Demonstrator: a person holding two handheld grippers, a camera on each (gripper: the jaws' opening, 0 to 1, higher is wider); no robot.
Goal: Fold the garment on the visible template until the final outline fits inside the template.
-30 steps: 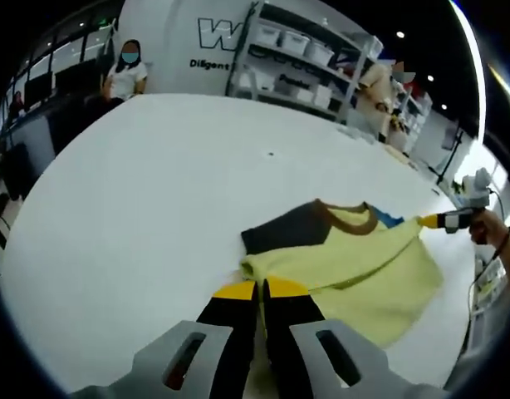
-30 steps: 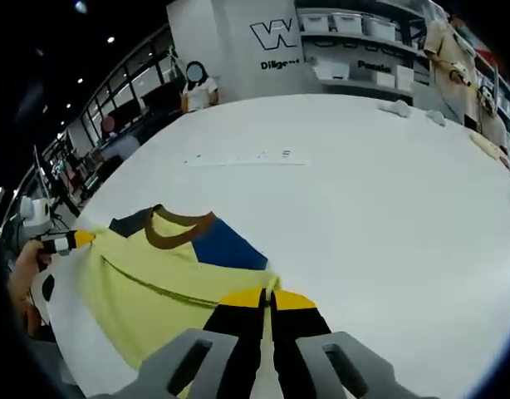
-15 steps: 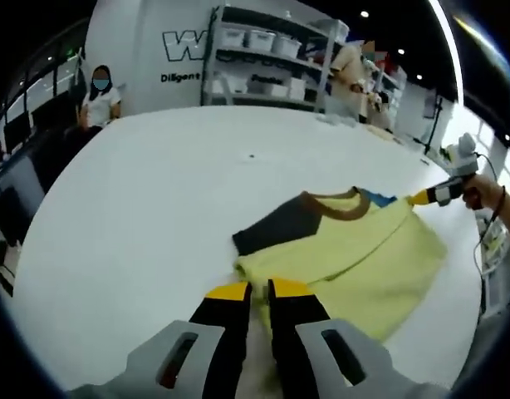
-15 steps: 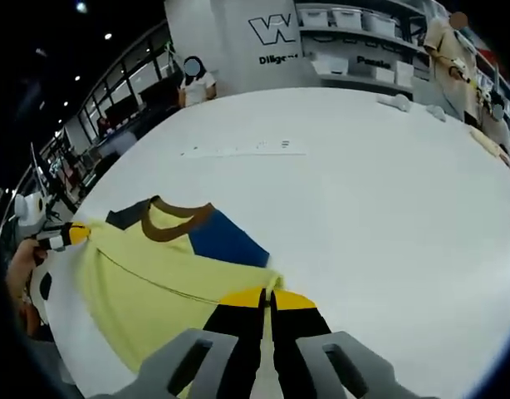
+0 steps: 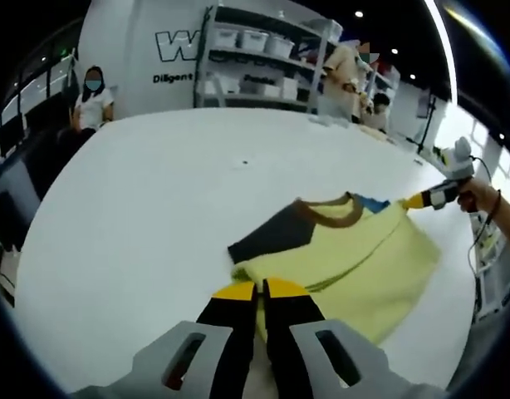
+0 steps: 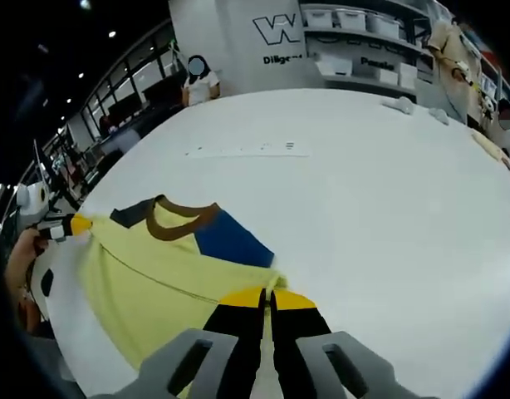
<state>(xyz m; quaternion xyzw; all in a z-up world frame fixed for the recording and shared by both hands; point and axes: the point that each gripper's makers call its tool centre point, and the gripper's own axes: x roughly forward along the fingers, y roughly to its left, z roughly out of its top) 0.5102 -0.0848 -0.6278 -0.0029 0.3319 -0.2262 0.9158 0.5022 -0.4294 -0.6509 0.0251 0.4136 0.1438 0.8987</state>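
Observation:
A yellow T-shirt with a brown collar, one dark sleeve and one blue sleeve lies stretched on the white table. My left gripper is shut on the shirt's edge beside the dark sleeve. My right gripper is shut on the edge below the blue sleeve. In the left gripper view the right gripper pinches the far corner, with a hand behind it. In the right gripper view the left gripper holds the shirt at far left.
A faint row of marks crosses the table beyond the shirt. Shelves with white boxes stand behind the table. A seated person and standing people are past its far edge. The table edge runs close behind the hand.
Both views have shifted slightly with the hands. The shirt stays stretched between the two shut grippers, with no visible change in the hold.

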